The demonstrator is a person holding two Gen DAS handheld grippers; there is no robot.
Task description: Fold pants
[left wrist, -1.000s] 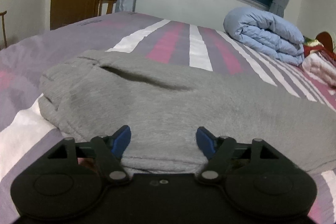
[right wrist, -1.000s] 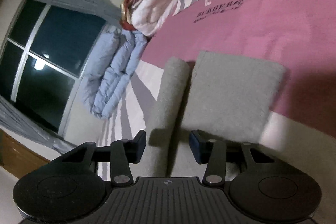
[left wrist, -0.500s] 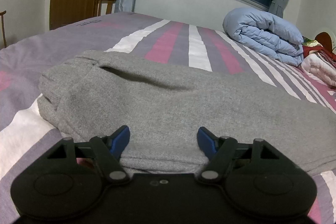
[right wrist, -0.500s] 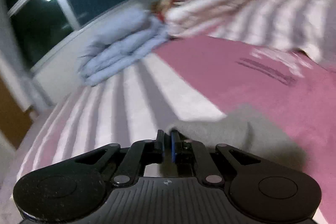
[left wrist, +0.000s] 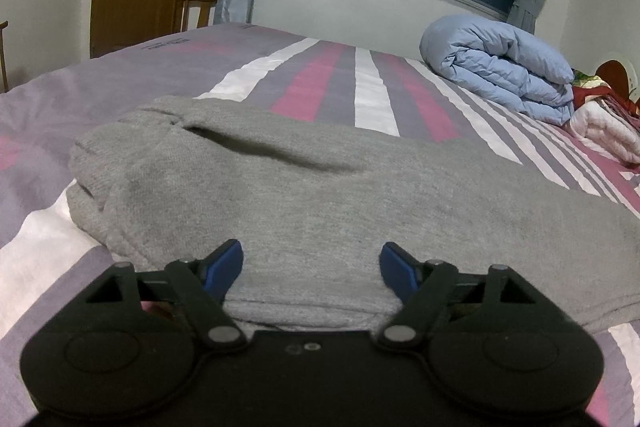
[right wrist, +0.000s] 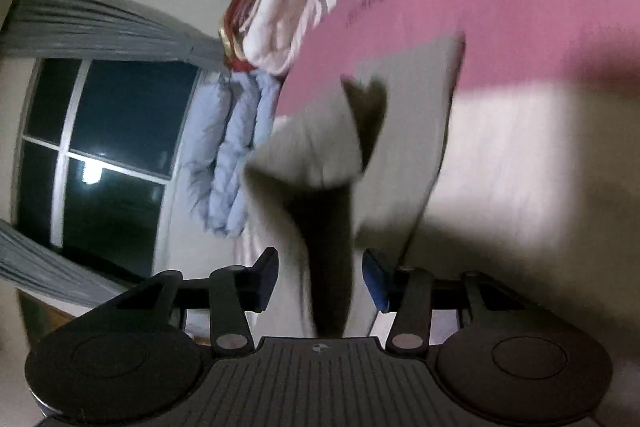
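Your left gripper (left wrist: 311,267) sits over the near edge of the gray pants (left wrist: 320,187) on the bed (left wrist: 60,99), jaws spread wide, just opened more. Your right gripper (right wrist: 320,279) has just opened too, perhaps to let a blurry fold drop.

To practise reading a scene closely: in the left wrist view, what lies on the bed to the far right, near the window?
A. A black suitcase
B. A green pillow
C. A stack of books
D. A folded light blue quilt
D: a folded light blue quilt sits on the striped bedspread below the window, beyond the gray pants.
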